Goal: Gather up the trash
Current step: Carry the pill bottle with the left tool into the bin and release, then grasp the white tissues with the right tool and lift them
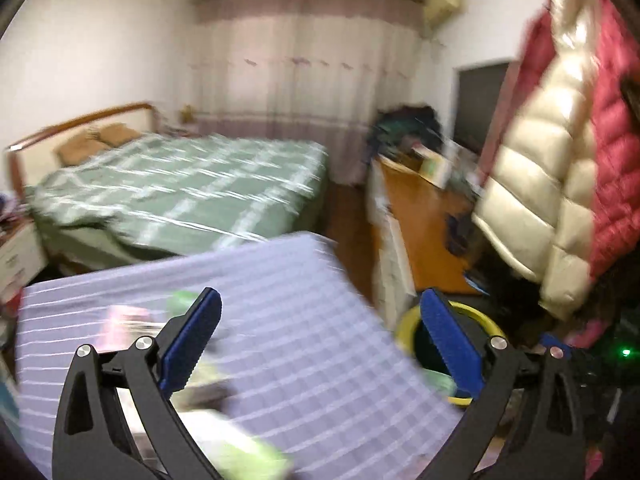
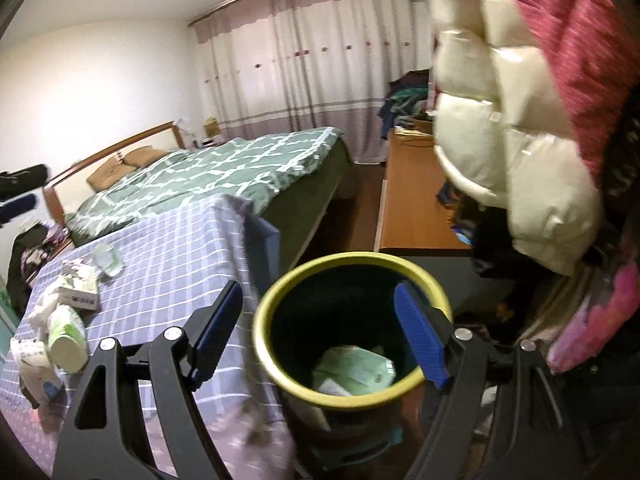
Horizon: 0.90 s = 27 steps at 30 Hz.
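A black trash bin with a yellow rim [image 2: 264, 344] stands right of a table with a purple checked cloth [image 2: 172, 264]; green-and-white packaging [image 2: 352, 368] lies inside it. My right gripper [image 2: 318, 314] is open and empty, just above the bin's mouth. On the cloth lie a green wrapper [image 2: 107, 258], a small box [image 2: 80, 286], a green cup-like container [image 2: 68, 334] and white wrappers [image 2: 34, 368]. My left gripper [image 1: 320, 322] is open and empty above the cloth [image 1: 304, 320]; blurred trash [image 1: 124, 326] lies by its left finger. The bin rim [image 1: 486, 322] shows behind its right finger.
A bed with a green quilt [image 2: 224, 168] lies behind the table. A wooden desk [image 2: 416, 196] with piled clothes stands right. Cream and red puffer jackets [image 2: 516, 128] hang close on the right. Curtains [image 2: 312, 64] cover the far wall.
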Each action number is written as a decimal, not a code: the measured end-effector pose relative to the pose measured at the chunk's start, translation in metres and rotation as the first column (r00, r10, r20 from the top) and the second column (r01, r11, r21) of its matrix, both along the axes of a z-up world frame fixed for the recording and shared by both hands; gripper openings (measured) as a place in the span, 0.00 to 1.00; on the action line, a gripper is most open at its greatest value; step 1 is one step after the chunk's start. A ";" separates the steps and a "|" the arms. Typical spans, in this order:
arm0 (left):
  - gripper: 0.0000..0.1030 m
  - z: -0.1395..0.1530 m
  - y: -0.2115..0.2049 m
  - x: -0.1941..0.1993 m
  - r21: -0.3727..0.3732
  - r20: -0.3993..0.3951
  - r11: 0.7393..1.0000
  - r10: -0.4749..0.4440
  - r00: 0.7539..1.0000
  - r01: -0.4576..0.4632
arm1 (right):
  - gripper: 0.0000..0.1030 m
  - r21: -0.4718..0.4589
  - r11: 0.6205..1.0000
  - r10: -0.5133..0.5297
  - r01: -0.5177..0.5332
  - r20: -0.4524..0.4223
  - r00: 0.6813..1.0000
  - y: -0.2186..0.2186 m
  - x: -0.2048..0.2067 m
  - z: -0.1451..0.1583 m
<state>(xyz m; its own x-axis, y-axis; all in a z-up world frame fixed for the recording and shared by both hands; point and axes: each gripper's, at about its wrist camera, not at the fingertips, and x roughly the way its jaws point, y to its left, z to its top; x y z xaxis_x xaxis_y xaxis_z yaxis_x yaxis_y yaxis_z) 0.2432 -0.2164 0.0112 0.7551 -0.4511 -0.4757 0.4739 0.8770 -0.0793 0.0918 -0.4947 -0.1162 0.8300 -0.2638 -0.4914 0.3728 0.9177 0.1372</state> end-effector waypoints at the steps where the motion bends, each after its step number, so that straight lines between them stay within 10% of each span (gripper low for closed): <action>1: 0.95 0.001 0.021 0.001 0.003 0.024 0.999 0.049 0.999 -0.049 | 0.72 0.000 1.000 0.020 -0.020 -0.002 1.000 0.008 0.006 0.001; 14: 0.95 -0.065 0.222 0.046 -0.018 0.059 0.898 0.439 0.897 -0.439 | 0.73 -0.030 0.961 0.274 -0.275 -0.036 0.961 0.107 0.070 0.018; 27: 0.95 -0.077 0.242 0.046 -0.020 0.066 0.875 0.483 0.873 -0.483 | 0.73 0.076 0.843 0.538 -0.532 -0.137 0.832 0.177 0.185 0.027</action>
